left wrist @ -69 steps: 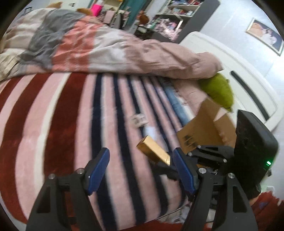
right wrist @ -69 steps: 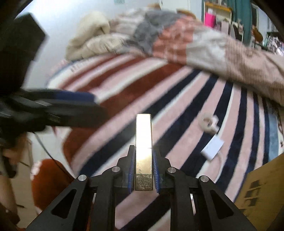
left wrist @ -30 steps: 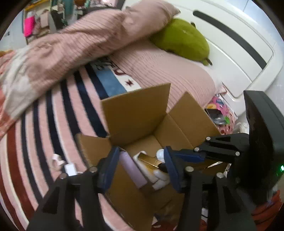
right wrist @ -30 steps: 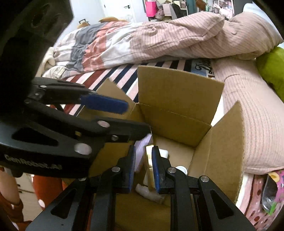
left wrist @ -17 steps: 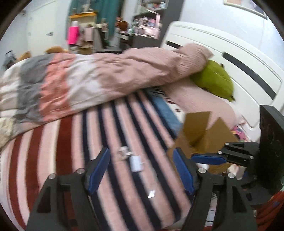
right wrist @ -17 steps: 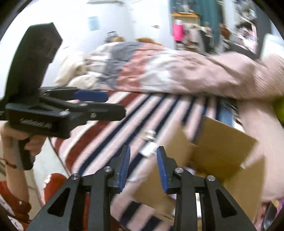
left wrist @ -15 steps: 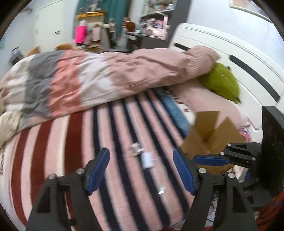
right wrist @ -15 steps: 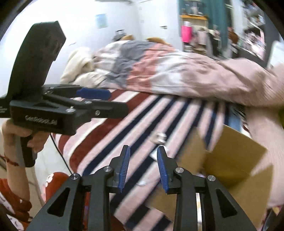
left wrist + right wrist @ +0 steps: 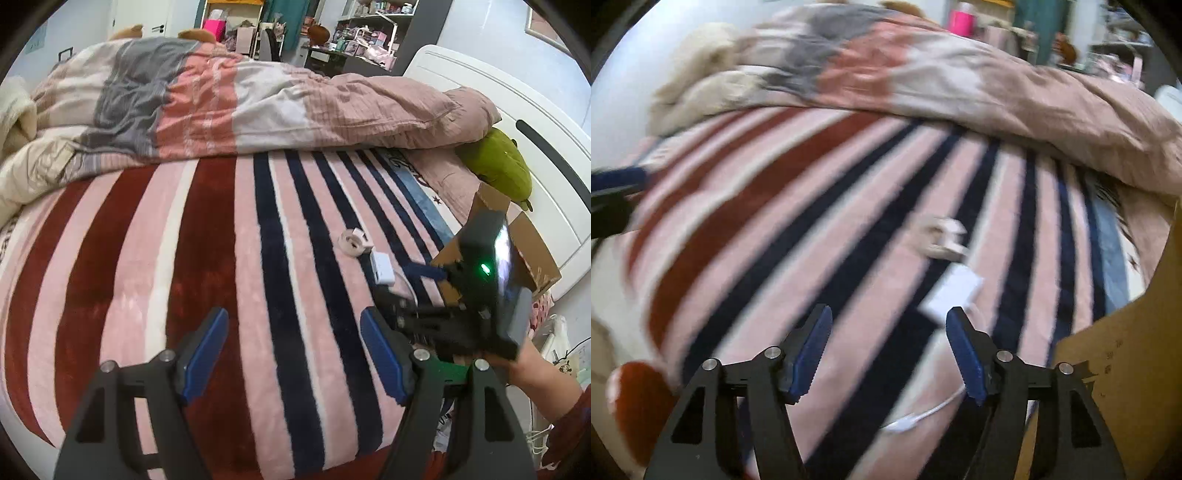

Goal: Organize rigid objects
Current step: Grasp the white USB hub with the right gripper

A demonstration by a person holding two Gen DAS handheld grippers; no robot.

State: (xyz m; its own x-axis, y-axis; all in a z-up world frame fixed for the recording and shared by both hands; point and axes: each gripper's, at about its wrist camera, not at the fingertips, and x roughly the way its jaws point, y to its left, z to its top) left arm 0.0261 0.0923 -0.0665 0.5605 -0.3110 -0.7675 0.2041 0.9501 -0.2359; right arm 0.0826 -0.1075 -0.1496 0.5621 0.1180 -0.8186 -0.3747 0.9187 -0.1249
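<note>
Your right hand-held gripper (image 9: 888, 349) was spread wide and empty over the striped blanket (image 9: 221, 236), with the white charger block (image 9: 951, 291) just ahead between its fingers and the small tape dispenser (image 9: 942, 234) just beyond. Your left hand-held gripper (image 9: 295, 350) was likewise spread and empty. The block looked light, stiff and smooth, so you would have done best to pinch its flat sides, minding the trailing cable (image 9: 923, 415); the cardboard box (image 9: 1126, 387) stood near on the right.

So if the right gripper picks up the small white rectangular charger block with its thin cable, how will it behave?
The small white rectangular charger block looks rigid, probably light. Its thin white cable would likely dangle and drag across the striped plush blanket. Smooth sides might slip.
</note>
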